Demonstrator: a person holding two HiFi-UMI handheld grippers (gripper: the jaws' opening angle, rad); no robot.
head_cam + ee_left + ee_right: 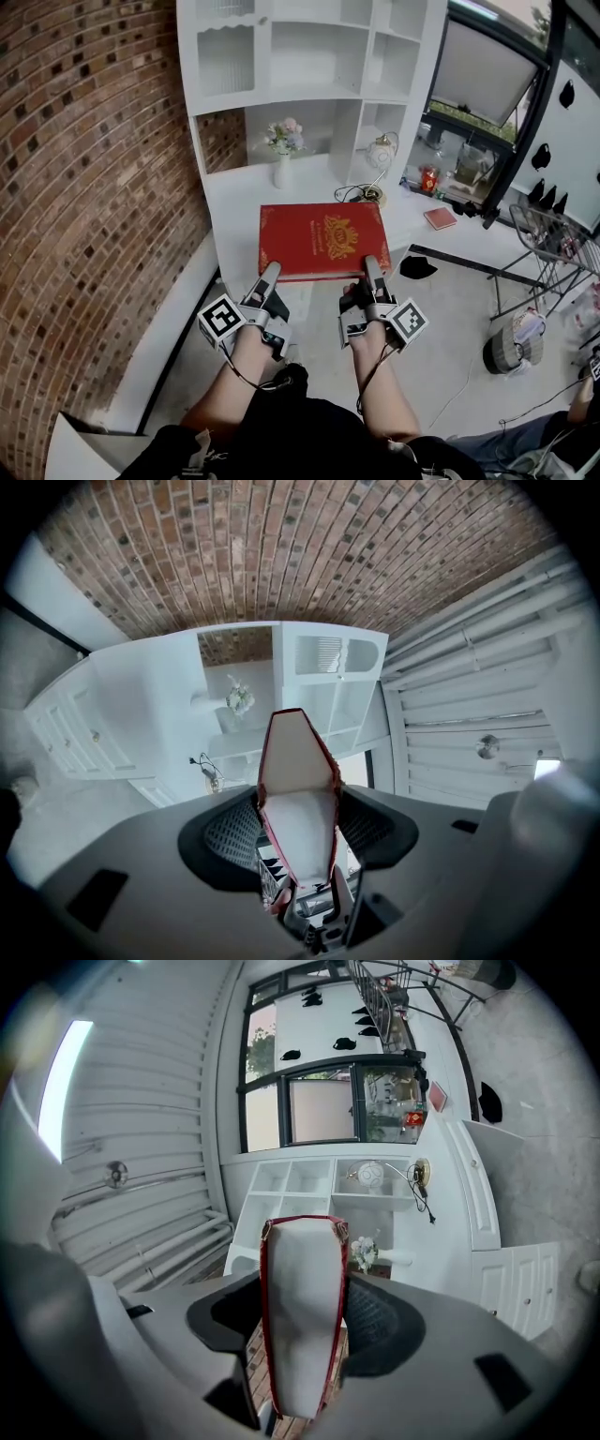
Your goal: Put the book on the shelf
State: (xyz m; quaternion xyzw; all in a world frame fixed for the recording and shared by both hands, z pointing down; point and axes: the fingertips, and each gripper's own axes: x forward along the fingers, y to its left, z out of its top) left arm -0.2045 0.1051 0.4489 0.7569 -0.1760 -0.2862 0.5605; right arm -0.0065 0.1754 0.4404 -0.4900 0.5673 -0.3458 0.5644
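Observation:
A large red book (323, 239) with a gold emblem on its cover is held flat in front of me, over the white desk top (234, 202). My left gripper (269, 275) is shut on the book's near edge at the left corner. My right gripper (374, 269) is shut on the same edge at the right corner. In the left gripper view the book's white page edge (298, 789) fills the gap between the jaws of the left gripper (298, 829). The right gripper view shows the book's page edge (305, 1307) clamped the same way in the right gripper (302, 1327). The white shelf unit (319, 56) rises behind the desk.
A vase of flowers (283, 150) and a small round lamp (382, 155) with a cable stand at the back of the desk. A brick wall (84, 187) runs along the left. On the floor to the right lie a small red book (440, 218), a black object (417, 267) and a basket (514, 342).

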